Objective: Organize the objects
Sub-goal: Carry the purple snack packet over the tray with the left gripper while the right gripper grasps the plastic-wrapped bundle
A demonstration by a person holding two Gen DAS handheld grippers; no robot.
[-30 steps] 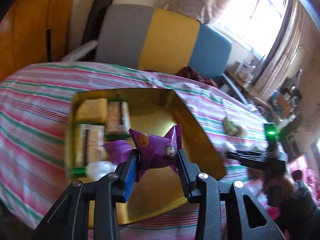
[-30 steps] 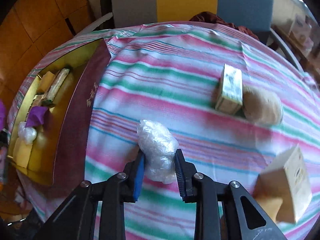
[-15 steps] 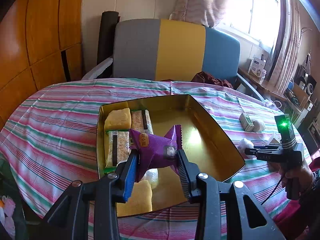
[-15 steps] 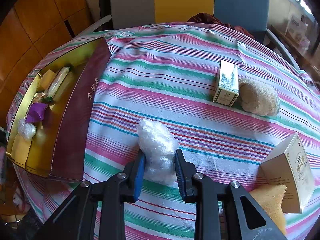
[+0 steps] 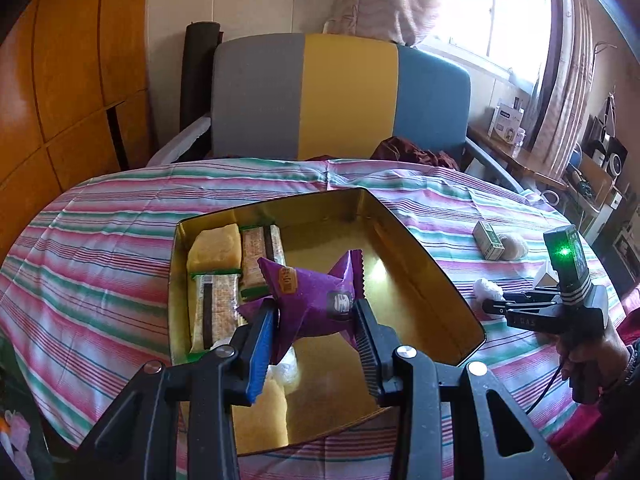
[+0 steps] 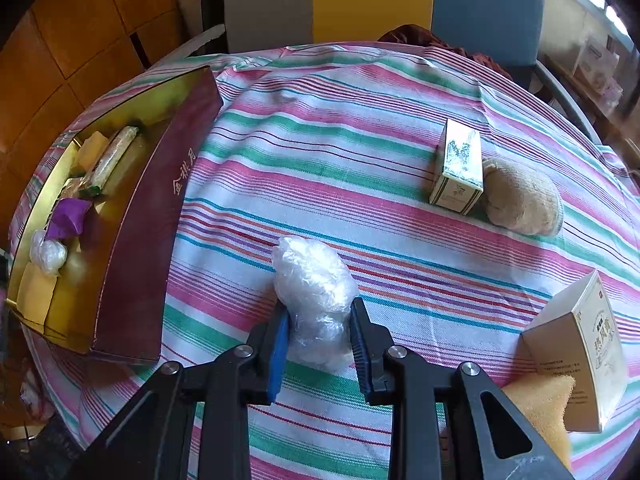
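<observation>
Striped tablecloth [image 6: 360, 128], tricolour chair [image 5: 340, 96] behind

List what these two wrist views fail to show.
- Left wrist view: the tin's near floor, hidden behind the purple packet and left gripper.
- Right wrist view: the yellow sponge, partly behind the right gripper.
- Printing on the small box: too small.

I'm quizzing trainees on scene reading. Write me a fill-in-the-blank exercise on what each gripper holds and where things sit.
1. The left gripper is shut on a ____ snack packet.
2. The right gripper is shut on a clear ____ bundle.
3. The gold tin stands on a ____ tablecloth.

Missing words: purple; plastic; striped
</observation>
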